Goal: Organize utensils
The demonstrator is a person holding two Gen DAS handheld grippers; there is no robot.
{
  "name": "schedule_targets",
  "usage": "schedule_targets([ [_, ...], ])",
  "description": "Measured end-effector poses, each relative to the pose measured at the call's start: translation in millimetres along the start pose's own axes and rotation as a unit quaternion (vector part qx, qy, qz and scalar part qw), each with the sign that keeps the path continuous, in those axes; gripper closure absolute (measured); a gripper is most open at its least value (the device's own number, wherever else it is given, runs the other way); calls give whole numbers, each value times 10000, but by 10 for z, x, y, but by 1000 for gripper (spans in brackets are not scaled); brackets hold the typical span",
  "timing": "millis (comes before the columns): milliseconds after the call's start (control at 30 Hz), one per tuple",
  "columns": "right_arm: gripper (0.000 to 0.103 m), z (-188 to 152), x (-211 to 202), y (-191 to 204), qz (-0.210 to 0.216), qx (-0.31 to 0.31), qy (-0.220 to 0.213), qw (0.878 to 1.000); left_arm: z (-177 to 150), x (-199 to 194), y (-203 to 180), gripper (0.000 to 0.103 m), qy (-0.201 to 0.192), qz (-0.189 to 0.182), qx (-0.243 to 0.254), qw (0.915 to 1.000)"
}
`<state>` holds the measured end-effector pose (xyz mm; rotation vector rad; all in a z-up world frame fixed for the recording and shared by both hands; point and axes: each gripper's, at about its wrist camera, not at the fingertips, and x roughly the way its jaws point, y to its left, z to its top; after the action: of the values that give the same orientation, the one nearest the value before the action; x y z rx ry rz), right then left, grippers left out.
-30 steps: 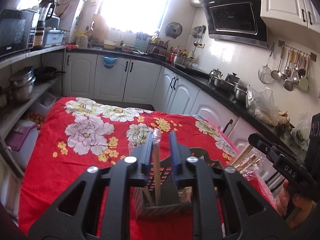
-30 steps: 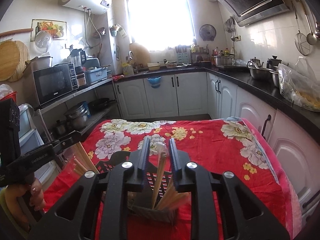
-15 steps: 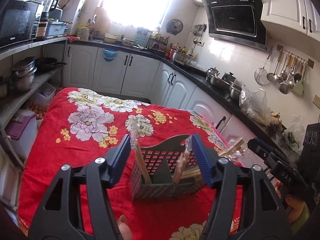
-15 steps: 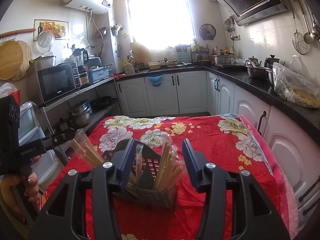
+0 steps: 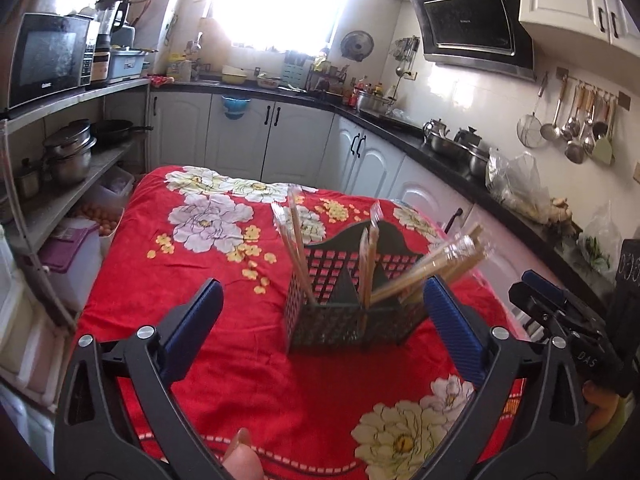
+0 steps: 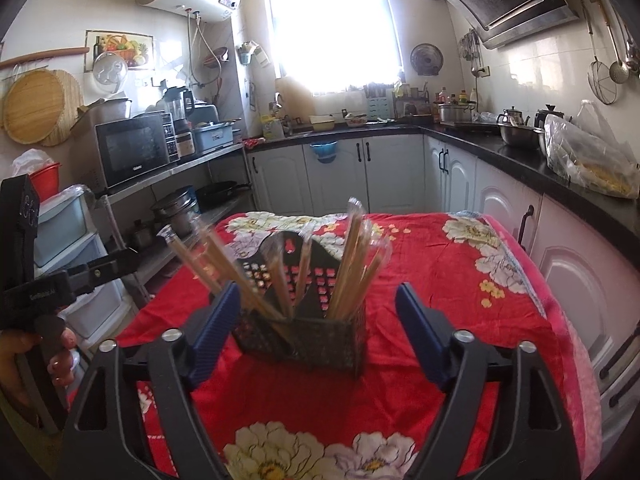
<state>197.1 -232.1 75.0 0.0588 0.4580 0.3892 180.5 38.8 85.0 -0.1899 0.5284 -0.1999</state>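
Observation:
A dark mesh utensil caddy (image 5: 352,304) (image 6: 304,340) stands on the red flowered tablecloth (image 5: 192,280) (image 6: 440,272). Several wrapped pairs of chopsticks (image 5: 432,276) (image 6: 352,264) stick up out of its compartments and lean outward. My left gripper (image 5: 320,320) sits in front of the caddy, its jaws opening wide with nothing pressed between them. My right gripper (image 6: 316,324) faces the caddy from the other side, its jaws also opening, clear of the chopsticks. The right gripper's body (image 5: 568,332) shows at the edge of the left wrist view, and the left gripper's body (image 6: 80,276) in the right wrist view.
Kitchen cabinets and a black counter (image 5: 440,148) with pots run along the back and right. A shelf with a microwave (image 6: 132,152) and pans stands on the left. Ladles hang on the wall (image 5: 576,128). A person's hand (image 6: 56,352) holds the left gripper's handle.
Both grippers let go of the chopsticks, opened wide and pulled back from the caddy. The chopsticks now stand loose in the caddy.

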Motion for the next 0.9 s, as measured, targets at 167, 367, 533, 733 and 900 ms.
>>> schedule_targets([
  [167, 14, -166, -103, 82, 112, -79, 90, 9999, -214, -62, -48, 11, 129, -28, -58, 9999],
  [367, 10, -396, -142, 143, 119, -266, 243, 9993, -454, -81, -74, 11, 197, 154, -223, 9994],
  [533, 7, -563, -181, 149, 72, -287, 214, 9993, -627, -113, -87, 11, 110, 329, -294, 9990],
  [733, 7, -788, -161, 150, -26, -340, 128, 9993, -823, -88, -101, 11, 65, 492, -241, 9985],
  [900, 7, -930, -161, 113, -269, -251, -66, 9993, -994, -54, -127, 11, -9, 510, -197, 9985],
])
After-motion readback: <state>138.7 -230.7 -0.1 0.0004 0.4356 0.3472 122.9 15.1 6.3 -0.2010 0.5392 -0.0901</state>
